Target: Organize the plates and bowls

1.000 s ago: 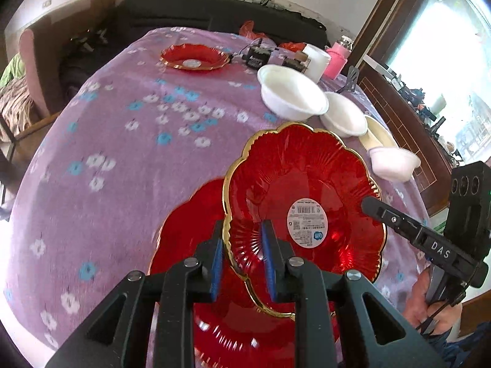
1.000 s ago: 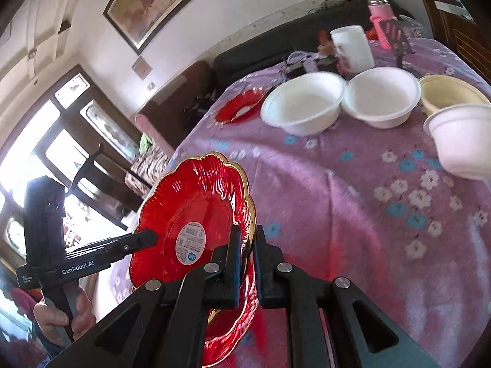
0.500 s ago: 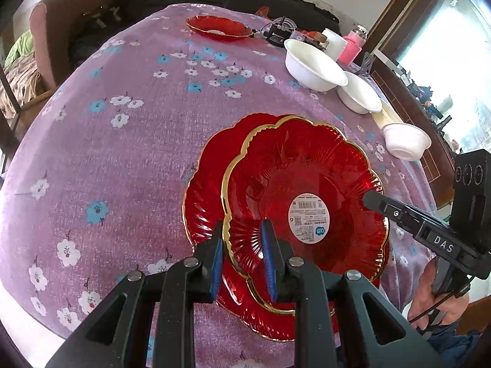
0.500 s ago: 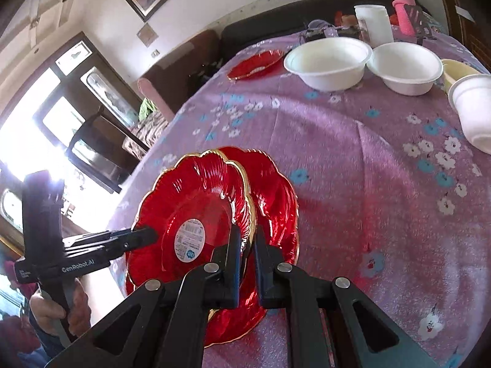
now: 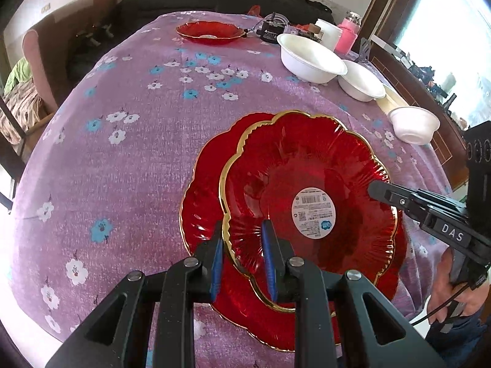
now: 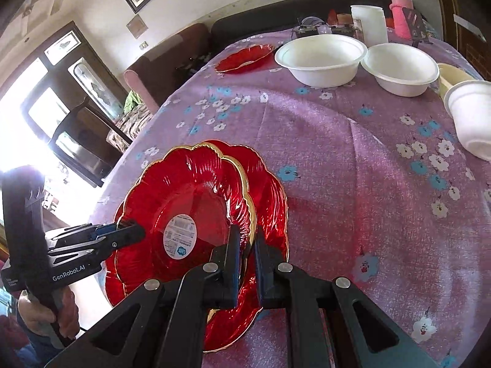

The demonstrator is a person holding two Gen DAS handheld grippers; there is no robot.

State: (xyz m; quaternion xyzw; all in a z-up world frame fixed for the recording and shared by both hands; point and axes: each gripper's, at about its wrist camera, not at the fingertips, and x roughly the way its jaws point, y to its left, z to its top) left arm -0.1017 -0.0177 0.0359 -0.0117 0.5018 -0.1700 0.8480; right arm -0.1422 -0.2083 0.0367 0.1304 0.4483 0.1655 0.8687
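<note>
A red gold-rimmed plate [image 5: 291,168] with a white sticker is gripped at opposite edges by both grippers. My left gripper [image 5: 242,230] is shut on its near rim; my right gripper [image 6: 247,236] is shut on the other rim and also shows as a black finger [image 5: 379,188] in the left wrist view. The left gripper [image 6: 135,233] enters the right wrist view from the left. A second red plate [image 5: 202,196] lies on the purple flowered tablecloth [image 5: 138,153] right beneath, offset sideways. Whether the two plates touch I cannot tell.
A small red plate [image 5: 210,32] sits at the far end. Three white bowls [image 5: 310,59] [image 5: 360,82] [image 5: 414,124] and a pale yellow dish [image 5: 389,99] line the right side. A white cup [image 6: 368,23], pink bottle [image 6: 399,9] and small clutter stand behind them.
Both grippers have brought the held plate down and flatter, from tilted above the table to low over the second red plate. Little has shifted in the last half second.
</note>
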